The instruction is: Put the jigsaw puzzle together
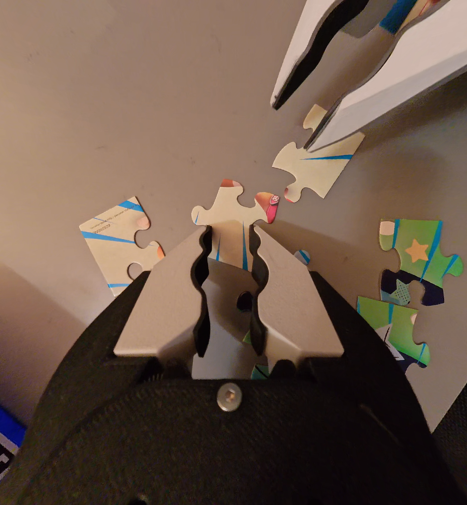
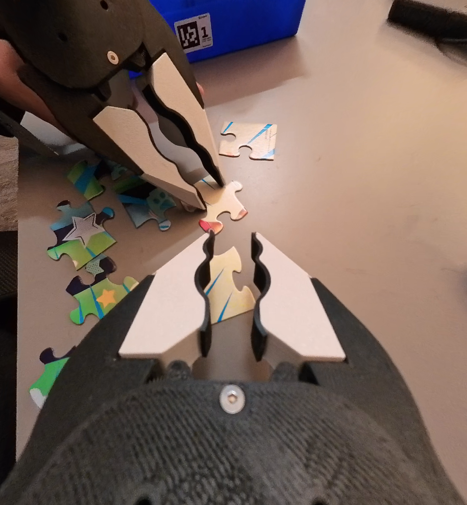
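Resting my left gripper (image 1: 230,226) on the table (image 1: 117,82), I have its two fingertips set down a narrow way apart on top of a cream puzzle piece (image 1: 227,210) with a pink and orange corner. The piece lies flat under the tips and is not pinched between the pads. My right gripper (image 2: 232,235) is just as narrow and holds nothing. Seen from the left wrist, one of its fingers touches down on a second cream piece (image 1: 317,169) crossed by a thin blue line, and the other finger stands off it over bare table. The two cream pieces lie near each other, knobs almost facing, with a small gap between. I judge these pieces to be thin card: very light, fairly stiff, easy to bend at the knobs, and likely to slide on this smooth top. Lying flat, they offer no edge to pinch, so pressing down on the broad middle looks like the surer hold. A cream corner piece (image 1: 112,240) with blue streaks lies just to my left. A scatter of green pieces (image 1: 415,246) lies to my right, close to the left gripper's fingers. A blue box (image 2: 240,27) stands well back.
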A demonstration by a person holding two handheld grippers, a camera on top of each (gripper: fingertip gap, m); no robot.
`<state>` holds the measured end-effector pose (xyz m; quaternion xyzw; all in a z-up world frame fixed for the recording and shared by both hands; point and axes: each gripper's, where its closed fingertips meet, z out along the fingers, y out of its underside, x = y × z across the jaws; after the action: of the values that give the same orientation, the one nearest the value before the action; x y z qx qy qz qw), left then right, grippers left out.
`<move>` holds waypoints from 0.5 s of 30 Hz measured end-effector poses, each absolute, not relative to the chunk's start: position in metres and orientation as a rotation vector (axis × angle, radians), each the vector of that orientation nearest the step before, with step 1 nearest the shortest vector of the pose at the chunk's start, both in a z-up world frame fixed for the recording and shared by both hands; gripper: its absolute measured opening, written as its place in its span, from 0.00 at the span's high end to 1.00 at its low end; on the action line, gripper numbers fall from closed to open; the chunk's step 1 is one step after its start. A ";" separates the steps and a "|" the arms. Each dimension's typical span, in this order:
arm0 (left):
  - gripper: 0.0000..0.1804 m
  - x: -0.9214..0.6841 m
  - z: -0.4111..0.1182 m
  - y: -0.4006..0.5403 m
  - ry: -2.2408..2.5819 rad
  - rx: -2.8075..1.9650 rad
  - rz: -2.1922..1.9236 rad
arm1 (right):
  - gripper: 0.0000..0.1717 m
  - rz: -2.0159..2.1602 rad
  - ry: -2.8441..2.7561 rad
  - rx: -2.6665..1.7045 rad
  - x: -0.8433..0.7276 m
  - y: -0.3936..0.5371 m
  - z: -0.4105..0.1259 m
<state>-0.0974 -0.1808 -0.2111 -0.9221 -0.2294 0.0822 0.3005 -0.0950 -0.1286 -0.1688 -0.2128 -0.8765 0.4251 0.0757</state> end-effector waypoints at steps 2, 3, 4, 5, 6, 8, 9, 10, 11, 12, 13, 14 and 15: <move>1.00 -0.102 -0.202 -0.179 -0.617 -2.393 0.252 | 0.85 1.282 -2.614 -0.641 -0.096 -0.126 -0.166; 1.00 -0.101 -0.197 -0.177 -0.614 -2.368 0.235 | 0.85 1.287 -2.608 -0.643 -0.097 -0.124 -0.165; 1.00 -0.099 -0.196 -0.178 -0.624 -2.375 0.214 | 0.85 1.293 -2.603 -0.646 -0.097 -0.124 -0.164; 0.97 -0.099 -0.197 -0.180 -0.630 -2.392 0.213 | 0.85 1.298 -2.601 -0.649 -0.098 -0.123 -0.163; 0.96 -0.102 -0.197 -0.183 -0.635 -2.406 0.240 | 0.85 1.301 -2.600 -0.651 -0.098 -0.122 -0.163; 0.95 -0.108 -0.195 -0.189 -0.652 -2.410 0.294 | 0.85 1.305 -2.601 -0.653 -0.099 -0.122 -0.163; 0.94 -0.110 -0.193 -0.192 -0.670 -2.395 0.304 | 0.85 1.306 -2.601 -0.653 -0.099 -0.121 -0.163; 0.92 -0.114 -0.190 -0.194 -0.696 -2.370 0.309 | 0.85 1.307 -2.601 -0.653 -0.099 -0.122 -0.163; 0.90 -0.117 -0.188 -0.198 -0.732 -2.340 0.311 | 0.85 1.310 -2.602 -0.655 -0.099 -0.122 -0.163; 0.86 -0.121 -0.186 -0.203 -0.778 -2.313 0.305 | 0.84 1.316 -2.605 -0.657 -0.100 -0.124 -0.163; 0.83 -0.123 -0.187 -0.208 -0.830 -2.293 0.286 | 0.83 1.324 -2.611 -0.662 -0.100 -0.126 -0.163; 0.78 -0.123 -0.190 -0.212 -0.877 -2.281 0.257 | 0.82 1.330 -2.624 -0.671 -0.101 -0.130 -0.164; 0.76 -0.123 -0.194 -0.215 -0.917 -2.275 0.241 | 0.80 1.333 -2.643 -0.679 -0.101 -0.135 -0.165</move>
<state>-0.1233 -0.2154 -0.1940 -0.8706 -0.3510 0.0922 0.3321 -0.1011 -0.1350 -0.1651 -0.2233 -0.8691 0.4383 0.0524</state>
